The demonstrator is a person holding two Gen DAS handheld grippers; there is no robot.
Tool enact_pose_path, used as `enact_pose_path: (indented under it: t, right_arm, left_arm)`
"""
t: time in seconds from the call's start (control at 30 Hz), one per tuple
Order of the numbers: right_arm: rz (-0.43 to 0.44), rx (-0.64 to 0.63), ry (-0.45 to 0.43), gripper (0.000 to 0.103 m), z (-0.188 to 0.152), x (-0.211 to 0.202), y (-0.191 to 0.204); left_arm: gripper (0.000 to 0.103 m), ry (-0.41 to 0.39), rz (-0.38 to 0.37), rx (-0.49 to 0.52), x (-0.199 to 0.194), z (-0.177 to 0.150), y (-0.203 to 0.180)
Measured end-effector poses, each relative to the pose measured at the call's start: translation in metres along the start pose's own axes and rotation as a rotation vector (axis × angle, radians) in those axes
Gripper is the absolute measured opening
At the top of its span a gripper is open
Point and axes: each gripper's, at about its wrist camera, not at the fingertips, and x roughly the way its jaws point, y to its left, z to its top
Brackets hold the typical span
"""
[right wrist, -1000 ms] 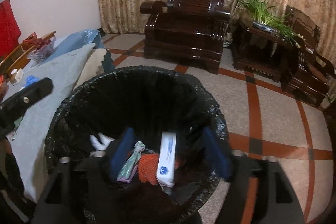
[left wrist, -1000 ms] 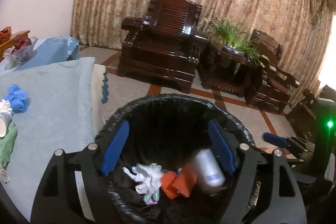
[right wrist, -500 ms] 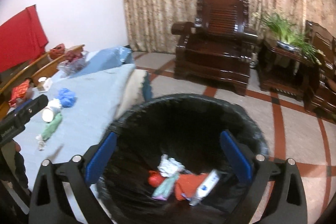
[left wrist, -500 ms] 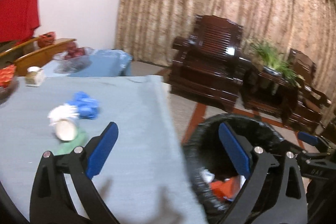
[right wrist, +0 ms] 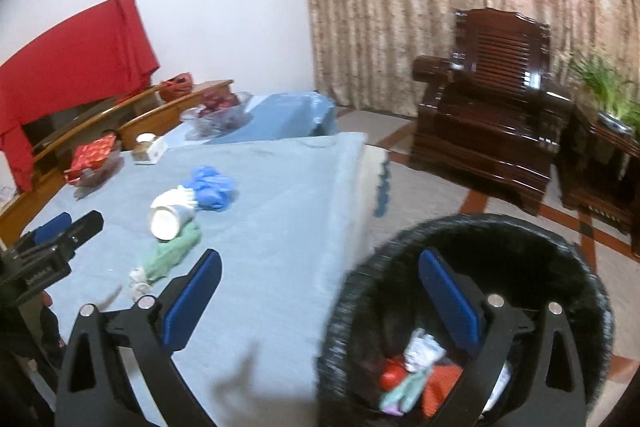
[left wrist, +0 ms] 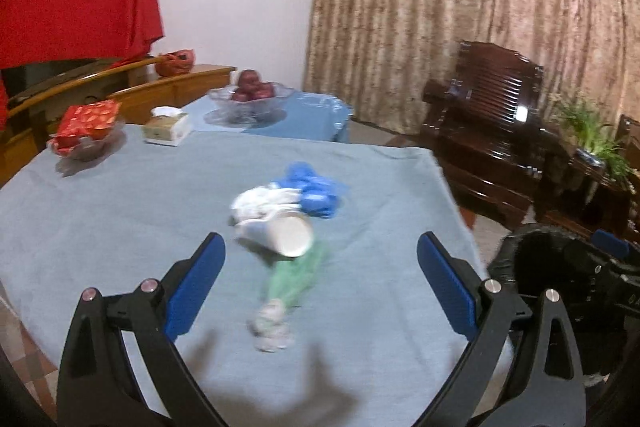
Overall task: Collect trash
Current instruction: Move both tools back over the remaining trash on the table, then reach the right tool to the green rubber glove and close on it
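The wide desk [left wrist: 120, 227] under its pale blue cloth fills most of the room in front of me, with a dark carved wooden armchair [right wrist: 492, 99] against the patterned beige curtain beyond it. Beside the desk's near corner stands a round bin lined with a black plastic bag [right wrist: 580, 267], and inside it lie crumpled white paper, something red and orange, and a pale green scrap.

Near the middle of the desk sits a small heap of trash: a crumpled blue plastic glove [left wrist: 316, 193] at the far end, touching a wad of white tissue [left wrist: 260, 201], then a white paper cup [left wrist: 282, 233] lying on its side with its mouth towards me. Just this side of the cup lies a crumpled green wrapper [left wrist: 296, 275], blurred, and nearest of all a small white crumpled scrap [left wrist: 270, 325].

The left gripper [left wrist: 320, 287] hangs over the desk, released, blue pads spread wide with nothing between them. The right gripper [right wrist: 320, 307] is likewise released and empty, one finger over the desk, the other over the bin.
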Motion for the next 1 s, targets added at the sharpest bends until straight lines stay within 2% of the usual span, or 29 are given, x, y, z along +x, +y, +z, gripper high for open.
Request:
enact_pose_path:
  t: [0.33,0.73,1.0]
  right_arm:
    - [0.068,-0.059,0.046,0.097,-0.001,0.055,0.066]
    - [0.099,-0.082,0.101,0.097,-0.018,0.116,0.137]
    - [0.123,-0.116,0.18,0.097,-0.035,0.15,0.178]
  left_arm:
    - [0.094,0.035,0.102,-0.052,0.02,-0.01,0.07]
    - [0.094,0.07,0.134,-0.089,0.051,-0.027,0.125]
    - [0.094,0.084,0.164,-0.106,0.066,-0.031,0.153]
